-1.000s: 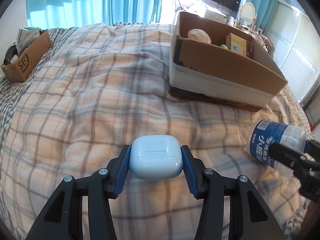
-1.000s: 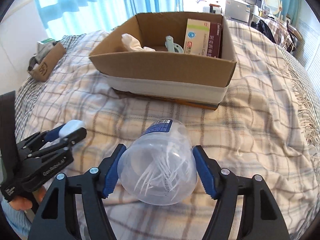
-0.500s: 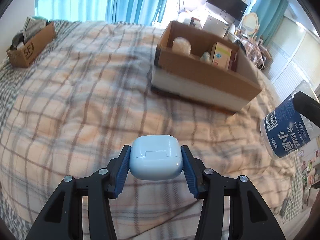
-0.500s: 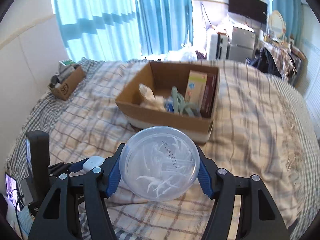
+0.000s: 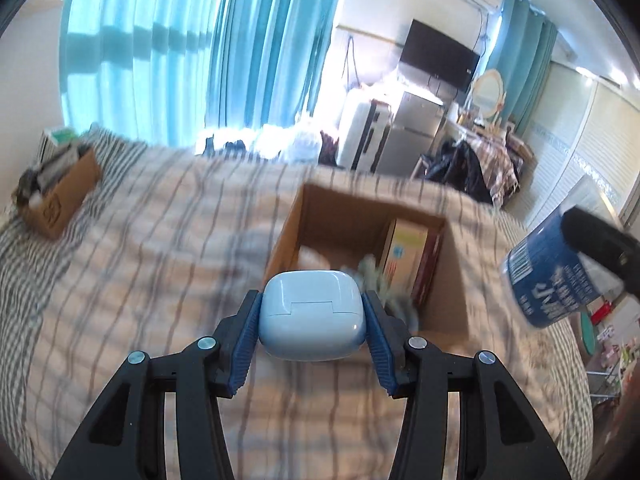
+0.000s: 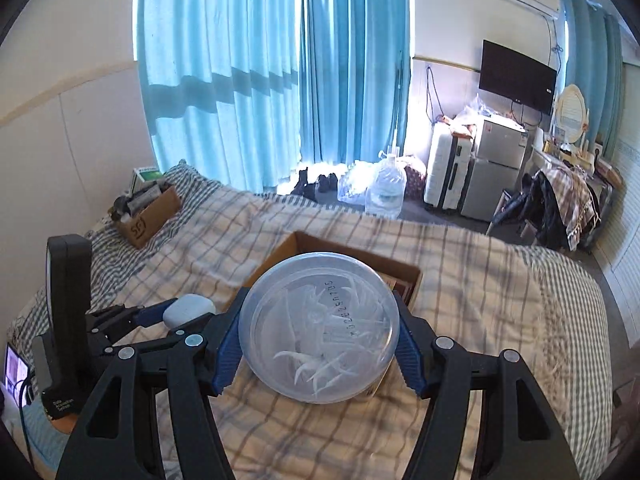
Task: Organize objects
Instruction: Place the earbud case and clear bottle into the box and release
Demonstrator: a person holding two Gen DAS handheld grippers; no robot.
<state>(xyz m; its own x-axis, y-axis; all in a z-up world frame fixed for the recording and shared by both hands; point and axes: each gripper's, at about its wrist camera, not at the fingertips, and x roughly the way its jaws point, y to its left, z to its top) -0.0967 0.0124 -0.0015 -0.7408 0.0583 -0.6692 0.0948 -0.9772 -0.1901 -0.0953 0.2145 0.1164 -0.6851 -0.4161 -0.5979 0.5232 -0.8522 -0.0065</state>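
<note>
Blue curtains (image 6: 280, 68) and a wall-mounted television (image 6: 516, 76) now fill the upper half of my views, where a second ago I saw mostly the plaid bedspread (image 6: 480, 280). Both views have tipped upward and sit higher above the bed.

My left tool (image 5: 312, 316) is pinching a pale blue earbud case (image 5: 312, 316) between its blue pads, gripped on both sides exactly as before. The case hangs above the bedspread in front of the near wall of the open cardboard box (image 5: 452, 276), which was farther off and to the right a second ago. Inside the box I make out an orange-and-white carton (image 5: 404, 248) standing on edge; the rest is blurred.

My right tool (image 6: 318, 332) is clamped on a clear round plastic tub of floss picks (image 6: 318, 332), its flat end facing the camera and covering most of the box behind it. The tub has turned since a second ago, when it showed more of its side. From the left view, the tub's blue label (image 5: 548, 280) appears at the right edge, now raised level with the box.

A small cardboard box (image 6: 150, 220) of clutter sits at the bed's far left corner.
</note>
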